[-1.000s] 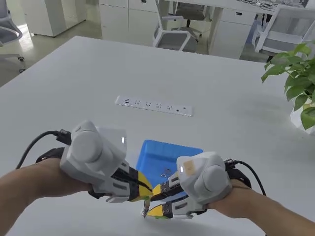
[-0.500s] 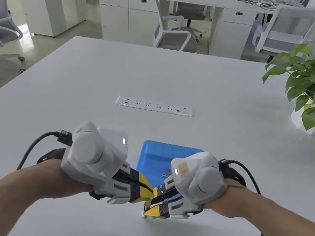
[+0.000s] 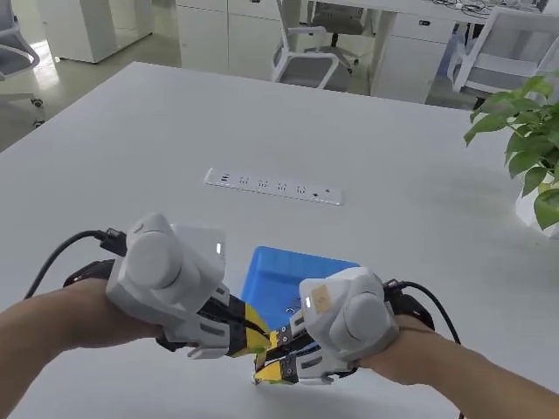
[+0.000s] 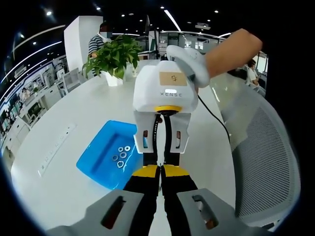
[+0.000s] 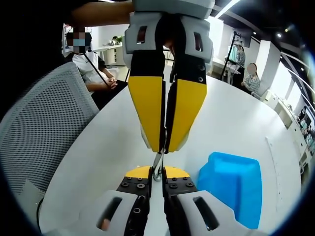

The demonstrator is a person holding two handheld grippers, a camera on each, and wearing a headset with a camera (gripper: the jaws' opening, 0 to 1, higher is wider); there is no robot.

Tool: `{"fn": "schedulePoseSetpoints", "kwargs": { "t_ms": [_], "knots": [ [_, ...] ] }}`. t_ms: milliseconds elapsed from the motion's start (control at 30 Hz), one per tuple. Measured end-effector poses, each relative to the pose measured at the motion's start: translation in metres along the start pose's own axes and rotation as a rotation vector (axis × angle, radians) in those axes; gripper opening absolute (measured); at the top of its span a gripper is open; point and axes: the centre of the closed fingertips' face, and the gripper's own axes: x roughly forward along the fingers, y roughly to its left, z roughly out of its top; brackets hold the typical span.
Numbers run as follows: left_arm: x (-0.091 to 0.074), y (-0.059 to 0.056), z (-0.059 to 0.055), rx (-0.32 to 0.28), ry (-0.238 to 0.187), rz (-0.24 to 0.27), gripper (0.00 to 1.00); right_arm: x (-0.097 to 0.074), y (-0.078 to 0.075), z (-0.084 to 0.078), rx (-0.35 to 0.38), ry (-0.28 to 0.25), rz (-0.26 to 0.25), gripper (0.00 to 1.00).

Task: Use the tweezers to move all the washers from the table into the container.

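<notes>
- Table [image 3: 393, 201]: white; the blue container [image 3: 262, 266] sits at its near edge.
- Left gripper [image 5: 165, 142] and right gripper [image 5: 156, 173] meet tip to tip just near of the container, both sets of jaws apparently pinched on the tweezers [image 5: 158, 163].
- Tweezers: thin, stiff, springy steel, likely slippery; best held mid-shank, leaving the tips free.
- Washers [image 4: 120, 156]: several lie in the container; small, light, hard, apt to skid. Nip one by its rim.
</notes>
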Motion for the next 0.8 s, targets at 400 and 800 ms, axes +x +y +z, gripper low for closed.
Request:
{"fn": "schedulePoseSetpoints", "kwargs": {
  "t_ms": [400, 800],
  "knots": [
    [-0.0009, 0.0013, -0.0017, 0.001, 0.008, -0.003, 0.05, 0.0013, -0.0006, 0.0002, 0.013, 0.004, 0.012, 0.1],
    [-0.0005, 0.0012, -0.0007, -0.005, 0.003, 0.0, 0.05, 0.0053, -0.0003, 0.0, 0.006, 0.017, 0.024, 0.09]
  ]
}}
